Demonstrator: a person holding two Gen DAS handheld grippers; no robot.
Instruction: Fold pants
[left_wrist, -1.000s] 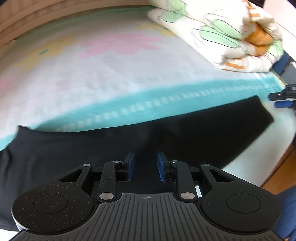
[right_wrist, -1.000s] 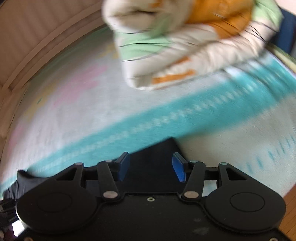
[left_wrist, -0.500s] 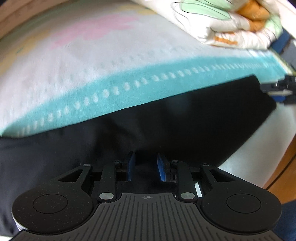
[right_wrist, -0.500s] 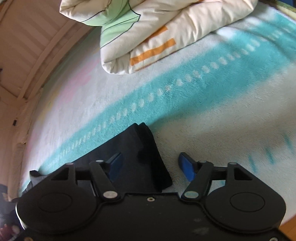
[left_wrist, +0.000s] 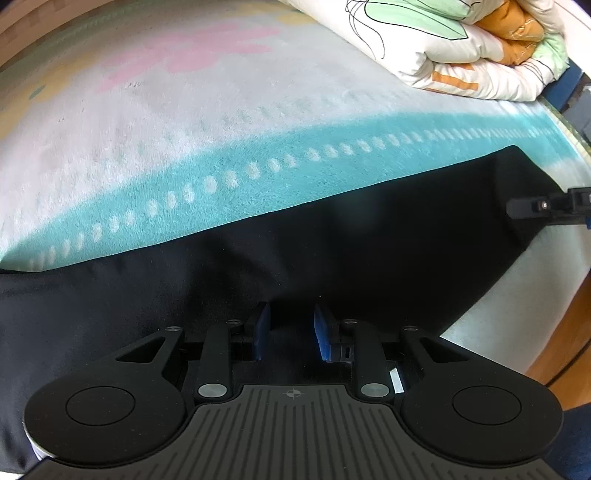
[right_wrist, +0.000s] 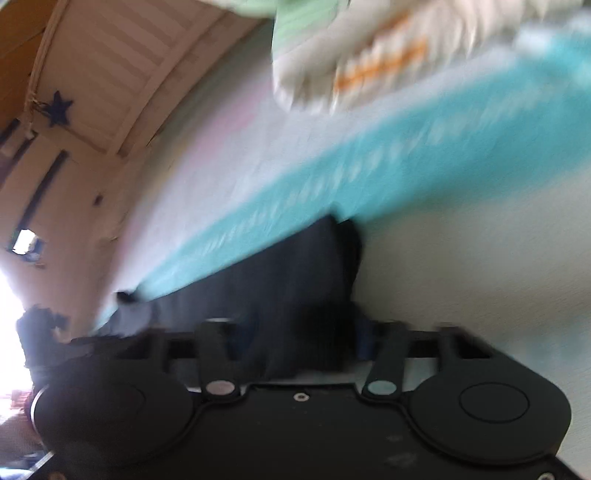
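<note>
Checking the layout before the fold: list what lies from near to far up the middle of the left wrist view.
Left tool → black pants → teal band of the blanket → white stretch with the pink patch.

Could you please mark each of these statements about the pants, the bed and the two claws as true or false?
1. The pants are black and lie stretched across the bedspread. True.
2. The left claw is clamped shut on a red towel. False: its pads stand apart over the black pants, and no towel shows.
3. A folded quilt sits at the far right of the bed. True.
4. The bedspread is plain grey. False: it is pale with a teal band and pink patches.
5. The right claw is at the end of the pants, with black cloth between its fingers. True, though blur hides whether it has closed.
</note>
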